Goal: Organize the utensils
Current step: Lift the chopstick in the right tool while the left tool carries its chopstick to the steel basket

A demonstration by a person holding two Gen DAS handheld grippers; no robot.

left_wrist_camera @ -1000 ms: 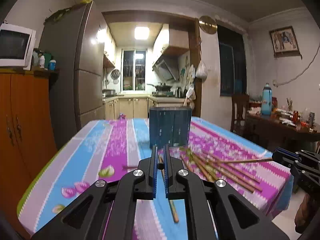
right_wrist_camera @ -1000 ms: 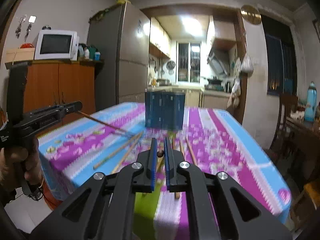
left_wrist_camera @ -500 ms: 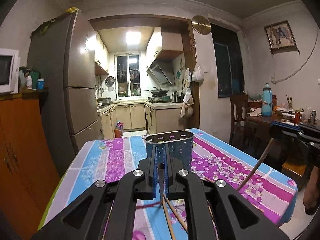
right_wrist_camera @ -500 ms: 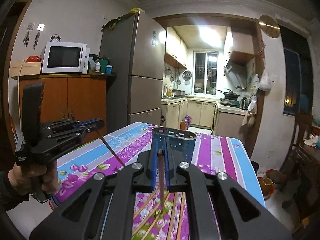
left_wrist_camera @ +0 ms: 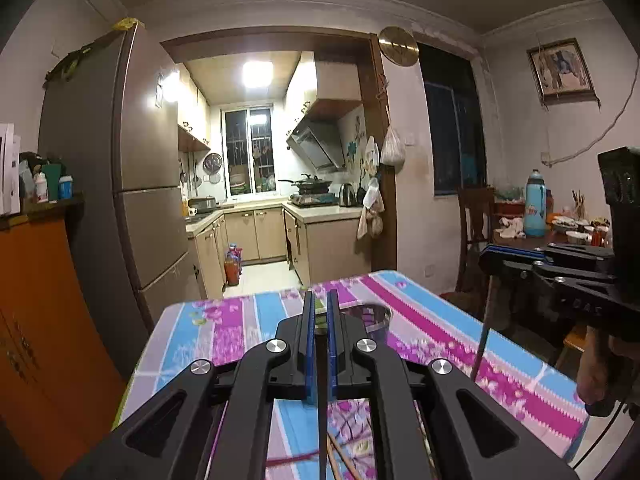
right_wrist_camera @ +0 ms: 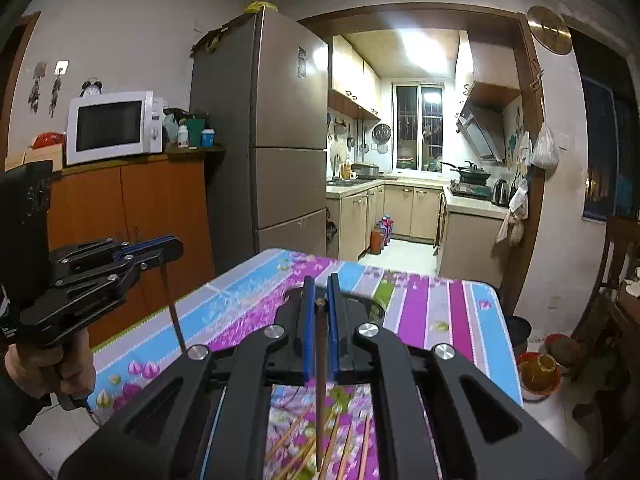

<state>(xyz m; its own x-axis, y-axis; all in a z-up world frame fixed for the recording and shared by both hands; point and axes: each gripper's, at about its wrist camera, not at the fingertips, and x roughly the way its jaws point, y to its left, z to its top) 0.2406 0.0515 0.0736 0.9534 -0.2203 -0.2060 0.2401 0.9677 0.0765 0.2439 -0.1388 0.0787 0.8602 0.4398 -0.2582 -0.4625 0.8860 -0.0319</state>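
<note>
My left gripper [left_wrist_camera: 319, 300] is shut on a chopstick [left_wrist_camera: 322, 412] that hangs down between the pads. My right gripper [right_wrist_camera: 319, 286] is shut on another chopstick [right_wrist_camera: 319, 384], also hanging down. The metal utensil holder [left_wrist_camera: 374, 314] stands on the table just beyond both grippers, mostly hidden behind the fingers; its rim shows in the right wrist view [right_wrist_camera: 376, 306]. Several loose chopsticks [right_wrist_camera: 340, 448] lie on the tablecloth below the right gripper. The right gripper shows in the left wrist view [left_wrist_camera: 486, 258] with its chopstick hanging; the left gripper shows in the right wrist view [right_wrist_camera: 176, 246].
The table [left_wrist_camera: 440, 332] has a striped floral cloth in pink, blue and purple. A fridge [right_wrist_camera: 288, 140] and an orange cabinet [right_wrist_camera: 132, 208] with a microwave [right_wrist_camera: 112, 126] stand to the left. A chair [left_wrist_camera: 474, 220] and a cluttered side table [left_wrist_camera: 560, 236] stand to the right.
Both grippers rose well above the table with their chopsticks, which swung from slanted to hanging vertical. The holder dropped from full view to mostly hidden behind the fingers.
</note>
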